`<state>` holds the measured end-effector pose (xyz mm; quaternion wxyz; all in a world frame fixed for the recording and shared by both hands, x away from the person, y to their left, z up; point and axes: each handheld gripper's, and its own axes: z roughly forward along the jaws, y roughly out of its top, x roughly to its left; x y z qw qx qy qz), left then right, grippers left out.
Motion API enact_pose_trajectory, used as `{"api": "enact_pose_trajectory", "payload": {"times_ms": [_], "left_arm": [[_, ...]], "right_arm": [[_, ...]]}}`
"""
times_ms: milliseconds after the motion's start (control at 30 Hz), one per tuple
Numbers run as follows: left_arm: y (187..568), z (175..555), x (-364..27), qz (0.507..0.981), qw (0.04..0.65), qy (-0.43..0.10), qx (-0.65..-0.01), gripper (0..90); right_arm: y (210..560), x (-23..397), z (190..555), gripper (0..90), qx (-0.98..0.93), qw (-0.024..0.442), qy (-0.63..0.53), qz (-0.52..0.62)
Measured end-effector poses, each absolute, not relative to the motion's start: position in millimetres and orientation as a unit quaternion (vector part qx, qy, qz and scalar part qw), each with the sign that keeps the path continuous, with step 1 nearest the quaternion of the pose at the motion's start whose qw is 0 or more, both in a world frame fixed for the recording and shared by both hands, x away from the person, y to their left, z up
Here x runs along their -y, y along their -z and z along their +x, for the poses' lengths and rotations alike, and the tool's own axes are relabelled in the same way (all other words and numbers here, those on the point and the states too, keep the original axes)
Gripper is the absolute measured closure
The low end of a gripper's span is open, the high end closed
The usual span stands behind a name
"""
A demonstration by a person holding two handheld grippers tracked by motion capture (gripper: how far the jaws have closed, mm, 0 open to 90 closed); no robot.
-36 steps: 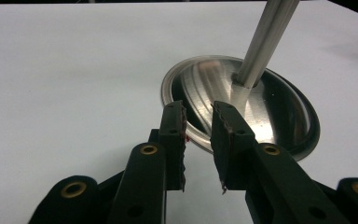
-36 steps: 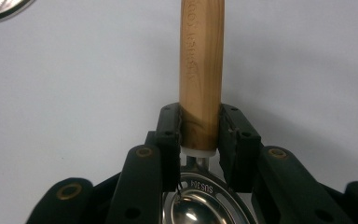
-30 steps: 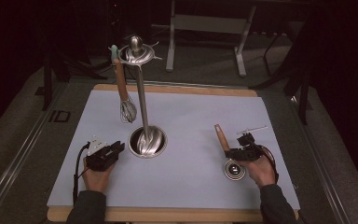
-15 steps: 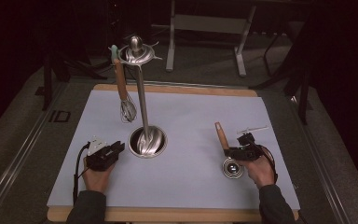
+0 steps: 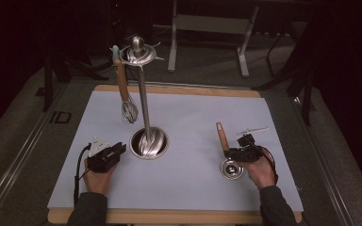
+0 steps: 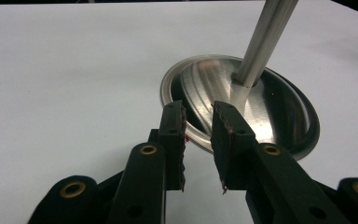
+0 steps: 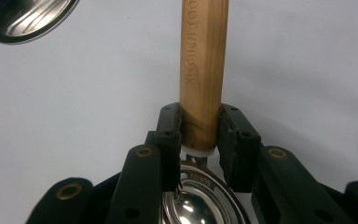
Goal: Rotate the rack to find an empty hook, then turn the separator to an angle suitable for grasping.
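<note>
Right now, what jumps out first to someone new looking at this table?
The tall polished steel utensil stand rises from its round base at the middle of the pale grey mat, with a wooden-handled wire whisk hanging from its top hooks. Near the mat's right edge, the right gripper is clamped on the wooden handle of a shiny steel ladle lying flat. The left gripper rests by the stand's base, jaws apart and empty.

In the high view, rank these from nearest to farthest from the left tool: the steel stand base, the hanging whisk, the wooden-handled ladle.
From the left tool:
1. Round steel stand base, just beside it toward the middle.
2. Wire whisk with wooden handle, hanging from the stand's top, farther back.
3. Wooden-handled steel ladle, across the mat in the right tool.
</note>
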<state>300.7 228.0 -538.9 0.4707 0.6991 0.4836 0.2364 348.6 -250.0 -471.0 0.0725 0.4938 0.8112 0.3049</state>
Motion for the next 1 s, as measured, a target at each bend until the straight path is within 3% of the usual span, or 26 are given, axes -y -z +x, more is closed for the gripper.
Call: {"api": "enact_pose_trajectory", "payload": {"times_ms": [1000], "left_arm": [[539, 300, -228, 0.700, 0.471, -0.237, -0.482, 74.4]], "right_arm": [[451, 218, 350, 70.9, -0.823, 0.091, -0.336, 0.449]]}}
